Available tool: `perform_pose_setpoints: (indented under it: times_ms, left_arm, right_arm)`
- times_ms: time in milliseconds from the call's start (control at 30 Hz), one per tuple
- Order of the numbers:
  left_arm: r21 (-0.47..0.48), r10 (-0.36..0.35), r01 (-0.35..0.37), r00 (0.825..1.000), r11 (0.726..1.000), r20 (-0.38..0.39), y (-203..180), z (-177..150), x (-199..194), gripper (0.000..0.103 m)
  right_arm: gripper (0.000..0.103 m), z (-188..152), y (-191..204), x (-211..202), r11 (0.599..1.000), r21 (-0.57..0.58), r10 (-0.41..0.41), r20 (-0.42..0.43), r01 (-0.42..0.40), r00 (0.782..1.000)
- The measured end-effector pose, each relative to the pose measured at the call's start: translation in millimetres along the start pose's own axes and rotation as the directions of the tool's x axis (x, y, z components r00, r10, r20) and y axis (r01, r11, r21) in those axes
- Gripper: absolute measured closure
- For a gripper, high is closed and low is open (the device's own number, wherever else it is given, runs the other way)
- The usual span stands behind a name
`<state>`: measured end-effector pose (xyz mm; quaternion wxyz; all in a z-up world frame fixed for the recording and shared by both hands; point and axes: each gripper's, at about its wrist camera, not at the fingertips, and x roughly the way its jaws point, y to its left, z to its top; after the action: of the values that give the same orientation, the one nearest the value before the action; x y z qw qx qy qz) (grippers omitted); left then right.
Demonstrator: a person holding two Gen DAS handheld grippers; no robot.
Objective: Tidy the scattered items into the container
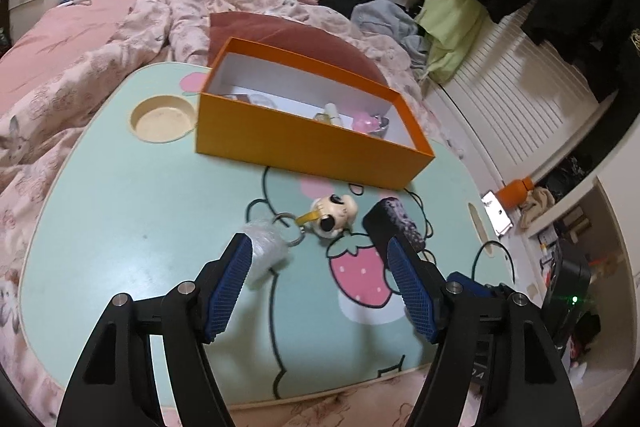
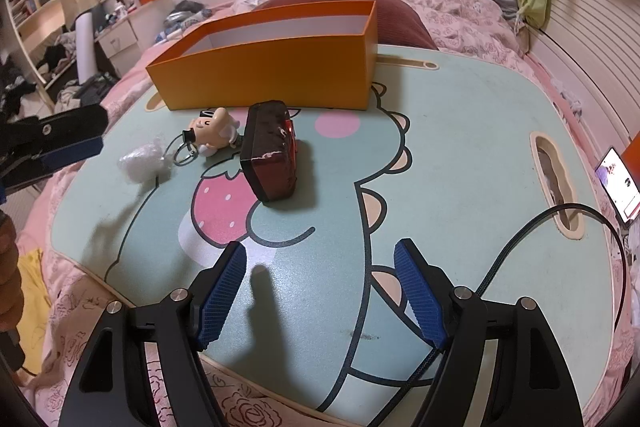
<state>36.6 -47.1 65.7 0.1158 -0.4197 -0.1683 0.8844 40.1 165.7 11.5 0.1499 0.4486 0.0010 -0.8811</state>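
An orange box (image 1: 304, 143) (image 2: 272, 75) stands at the back of the mint lap table (image 1: 120, 187); several small items lie inside it. In front of it lie a cartoon keychain figure (image 1: 334, 215) (image 2: 214, 133), a dark red-and-black block (image 1: 394, 223) (image 2: 270, 155) and a clear plastic wad (image 1: 266, 251) (image 2: 140, 163). My left gripper (image 1: 319, 243) is open just above the table. The wad lies by its left pad and the block by its right, both untouched. My right gripper (image 2: 320, 247) is open and empty over the table's near part, short of the block.
The table rests on a bed with rumpled pink bedding (image 1: 80, 67). A round cup recess (image 1: 162, 119) is left of the box. A black cable (image 2: 520, 239) runs through the handle slot (image 2: 554, 183). A lit phone (image 2: 618, 183) lies off the right edge.
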Motion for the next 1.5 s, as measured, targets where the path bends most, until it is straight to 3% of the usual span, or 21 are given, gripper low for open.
perform_pose_setpoints:
  times_ms: [300, 567, 800, 967, 1100, 1267, 1500]
  left_arm:
    - [0.096, 0.082, -0.083, 0.997, 0.992, 0.015, -12.7, -21.8, -12.4, 0.032]
    - [0.22, 0.052, -0.036, 0.996, 0.975, -0.068, -39.0, -45.4, -6.2, 0.032]
    - [0.234, 0.134, -0.108, 0.987, 0.966, -0.094, -38.5, -50.9, 8.4, 0.032]
    - [0.2, 0.084, -0.082, 0.996, 0.976, -0.001, -31.2, -44.8, -13.1, 0.032]
    - [0.158, 0.139, -0.138, 0.99, 0.978, 0.001, -12.6, -37.6, -17.6, 0.032]
    - [0.184, 0.191, -0.185, 0.982, 0.965, -0.016, 3.9, -44.0, -25.1, 0.032]
    - [0.189, 0.171, -0.164, 0.985, 0.968, -0.025, 19.3, -48.0, -31.2, 0.032]
  right_arm:
    - [0.026, -0.2, 0.0, -0.4, 1.0, -0.001, -0.001, 0.0, 0.001, 1.0]
    - [0.026, -0.3, 0.3, -0.7, 1.0, 0.001, -0.001, 0.0, 0.001, 1.0]
    - [0.026, 0.0, 0.7, -0.1, 1.0, -0.001, -0.002, -0.001, 0.002, 1.0]
    - [0.026, 0.1, 0.7, 0.0, 1.0, -0.003, -0.003, -0.001, 0.003, 1.0]
    - [0.026, 0.1, 0.8, 0.2, 1.0, -0.003, -0.004, -0.002, 0.004, 1.0]
    - [0.026, 0.3, 1.2, 0.7, 1.0, -0.006, -0.007, -0.003, 0.007, 1.0]
    - [0.026, 0.4, 1.5, 0.6, 1.0, -0.008, -0.009, -0.004, 0.009, 1.0]
